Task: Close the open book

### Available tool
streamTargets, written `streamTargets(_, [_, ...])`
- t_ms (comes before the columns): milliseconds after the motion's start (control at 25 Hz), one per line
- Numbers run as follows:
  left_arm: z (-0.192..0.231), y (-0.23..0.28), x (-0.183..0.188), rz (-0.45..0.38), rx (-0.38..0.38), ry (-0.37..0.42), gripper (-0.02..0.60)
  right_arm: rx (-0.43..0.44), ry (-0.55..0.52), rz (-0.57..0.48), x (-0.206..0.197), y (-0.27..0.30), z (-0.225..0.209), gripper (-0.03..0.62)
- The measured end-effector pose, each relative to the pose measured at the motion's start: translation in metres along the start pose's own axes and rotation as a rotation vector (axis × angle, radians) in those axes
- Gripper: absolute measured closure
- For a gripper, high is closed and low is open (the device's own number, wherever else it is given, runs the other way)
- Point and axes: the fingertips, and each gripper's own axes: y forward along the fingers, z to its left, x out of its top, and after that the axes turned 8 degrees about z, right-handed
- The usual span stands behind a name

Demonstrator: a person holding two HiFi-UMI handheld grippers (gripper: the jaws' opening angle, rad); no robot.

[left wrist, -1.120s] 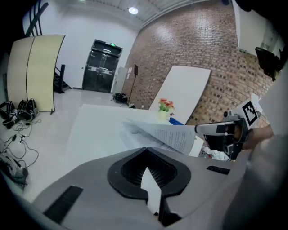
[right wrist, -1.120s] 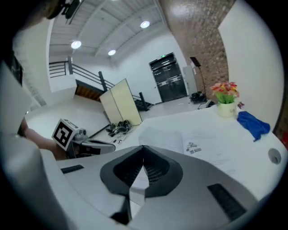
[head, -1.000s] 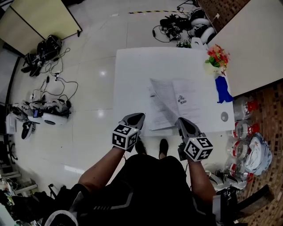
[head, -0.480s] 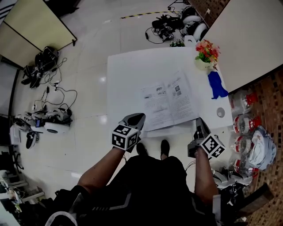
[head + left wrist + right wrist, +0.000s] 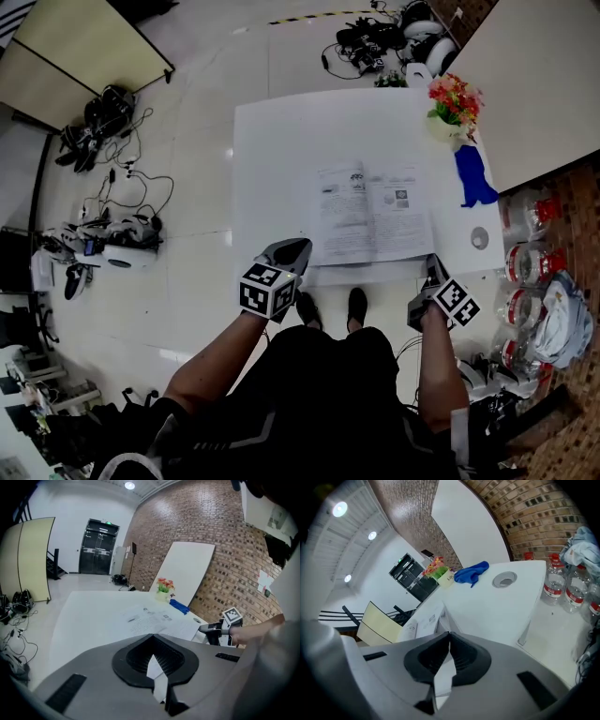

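Two pairs of jaws, both pressed together on nothing. My left gripper (image 5: 291, 247) hangs off the near edge of the white table (image 5: 281, 150), at about 7 o'clock from the open book (image 5: 375, 212). My right gripper (image 5: 434, 269) sits at about 5 o'clock from it, by the table's near right corner. Neither touches the book, which lies flat with both pages up, close to the table's front edge. I judge that closing it has not begun. I think I hold the jaws closed because a closed tip slips under a page edge or pushes a cover more neatly than a spread pair. The right one's low place beside the right-hand page would suit lifting that side over toward 9 o'clock. Only the head view shows the whole spread with both grippers clear of it, the flowers (image 5: 454, 101) at 1 o'clock and the blue cloth (image 5: 473, 183) at 3 o'clock from the book. The right gripper view adds what that one flattens: the book's right side seen low, its stacked pages from the side, plus a small round disc (image 5: 504, 579) on the table and water bottles (image 5: 555, 585) beside it. The left gripper view looks across the pages toward 12 o'clock and catches my right gripper at 3 o'clock, by the corner.
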Motion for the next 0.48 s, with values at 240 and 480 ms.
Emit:
streamTargets(240, [0.011,-0.005,-0.003,-0.011,0.023,-0.029,0.58,-0.099,-0.123,0.036,0.0,-0.003,-0.009,0.589])
streamTargets(480, [0.029,-0.022,-0.002,-0.055,0.051,-0.058,0.58,-0.102,-0.538,0.059,0.011,-0.013,0.058,0.588])
